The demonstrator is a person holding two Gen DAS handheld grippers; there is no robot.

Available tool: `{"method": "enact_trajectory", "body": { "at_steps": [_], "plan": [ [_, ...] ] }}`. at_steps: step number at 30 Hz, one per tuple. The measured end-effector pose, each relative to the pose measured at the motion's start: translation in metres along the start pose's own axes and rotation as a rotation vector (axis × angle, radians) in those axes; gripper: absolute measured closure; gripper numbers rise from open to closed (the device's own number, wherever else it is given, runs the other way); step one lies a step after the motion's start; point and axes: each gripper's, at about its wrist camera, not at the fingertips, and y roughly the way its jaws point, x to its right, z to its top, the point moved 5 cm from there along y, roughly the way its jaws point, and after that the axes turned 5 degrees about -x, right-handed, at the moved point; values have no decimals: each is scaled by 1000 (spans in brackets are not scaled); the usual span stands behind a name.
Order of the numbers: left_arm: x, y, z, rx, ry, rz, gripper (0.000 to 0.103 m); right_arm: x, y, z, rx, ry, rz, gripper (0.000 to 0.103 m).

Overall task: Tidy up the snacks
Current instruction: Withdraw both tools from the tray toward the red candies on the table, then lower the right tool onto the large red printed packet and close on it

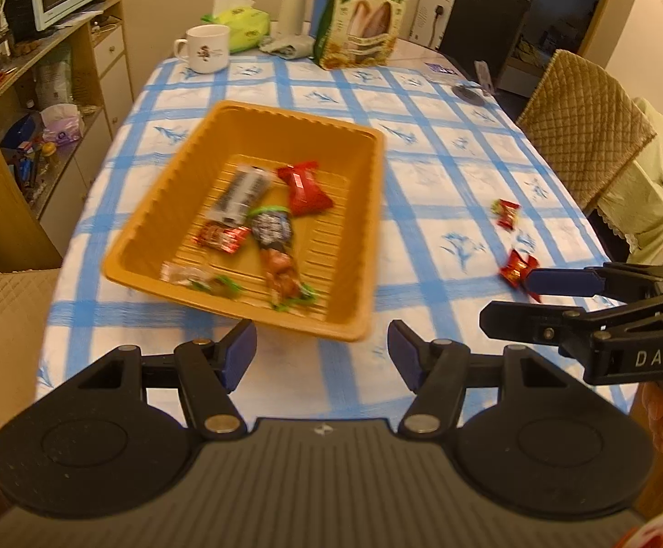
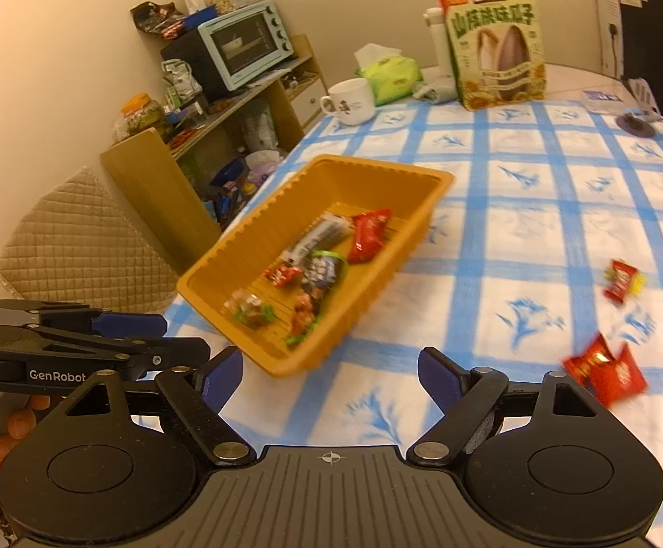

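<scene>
Tray [image 1: 185,210] ahead of left tool [image 1: 322,356] — apart (jaws empty)

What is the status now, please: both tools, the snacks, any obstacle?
Left tool and right tool open, empty. Several snacks in orange tray; two red candies loose on tablecloth. Nothing blocking them.

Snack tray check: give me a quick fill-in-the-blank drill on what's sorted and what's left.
1. The tray is coloured ____.
2. The number of red candies lying loose on the tablecloth is ____.
3. Both the left claw and the right claw hold ____.
4. The white mug stands ____ the tray.

Missing: orange; two; nothing; outside
</scene>
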Motion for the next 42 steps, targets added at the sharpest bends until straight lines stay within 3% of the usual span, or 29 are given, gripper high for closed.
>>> {"method": "enact_trajectory", "body": {
  "at_steps": [11,23,35,42],
  "plan": [
    [73,20,-10,-30,63,-44,42,68,-43,-39,-19,100,-89,19],
    [141,60,2,-60,172,-75,42,143,-71,-61,-22,227,-190,19],
    [178,100,29,-67,262,-96,42,186,-72,-60,-26,304,-241,19],
    [182,124,41,-78,282,-90,42,201,-57,-52,-19,397,-223,20]
  ]
}}
